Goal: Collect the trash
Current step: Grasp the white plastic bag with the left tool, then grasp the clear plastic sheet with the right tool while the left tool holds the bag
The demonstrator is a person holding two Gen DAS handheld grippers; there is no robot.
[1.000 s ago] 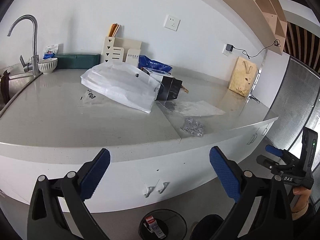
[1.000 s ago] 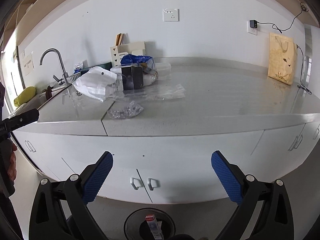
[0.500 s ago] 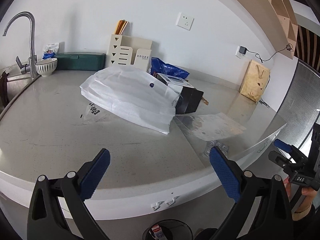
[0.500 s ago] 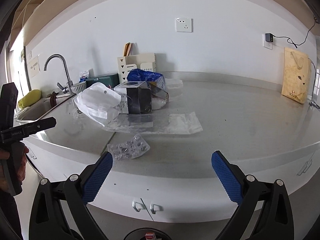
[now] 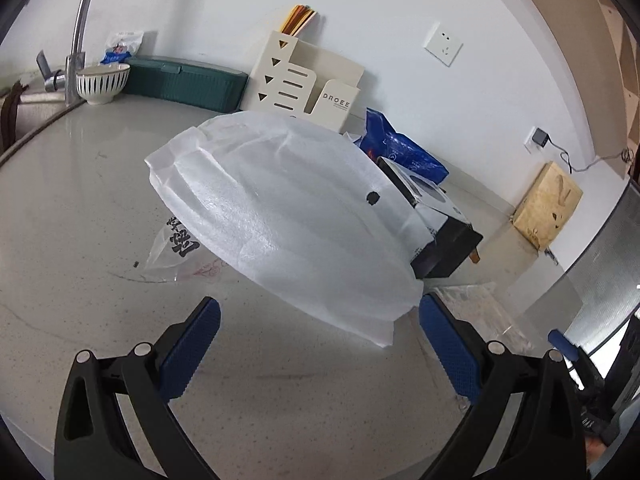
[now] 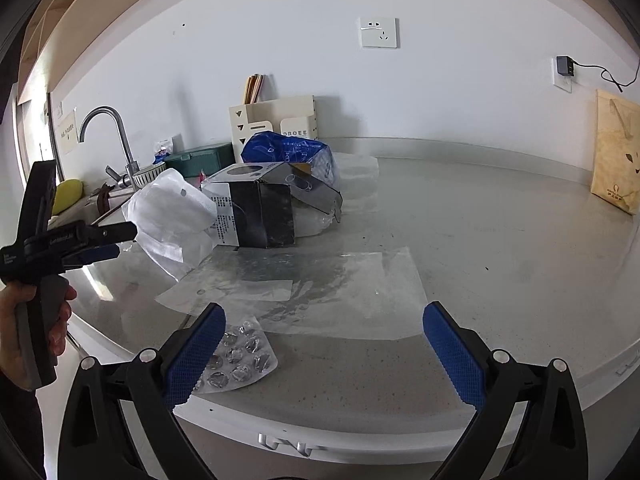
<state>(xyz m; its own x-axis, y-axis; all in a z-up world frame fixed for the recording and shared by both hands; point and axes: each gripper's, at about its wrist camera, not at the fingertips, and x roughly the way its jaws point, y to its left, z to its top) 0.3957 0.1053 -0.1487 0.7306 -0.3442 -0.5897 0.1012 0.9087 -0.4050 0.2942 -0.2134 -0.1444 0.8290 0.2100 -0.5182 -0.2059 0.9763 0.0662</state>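
Observation:
A white foam bag lies in the middle of the grey counter, leaning on a black carton. Behind them sits a blue plastic bag, and a clear printed bag pokes out from under the foam. My left gripper hovers open just in front of the foam bag's near edge. My right gripper is open over the counter's front edge, its left finger above an empty blister pack. A clear plastic sheet lies just beyond. Further back are the carton and the foam bag.
A faucet and sink are at the far left, next to a striped bowl and a green box. A cream organizer stands against the wall. A paper bag stands at the far right. A hand holds the left gripper.
Both grippers have risen and moved in over the counter toward the trash. The floor bin and the cabinet doors have dropped out of view.

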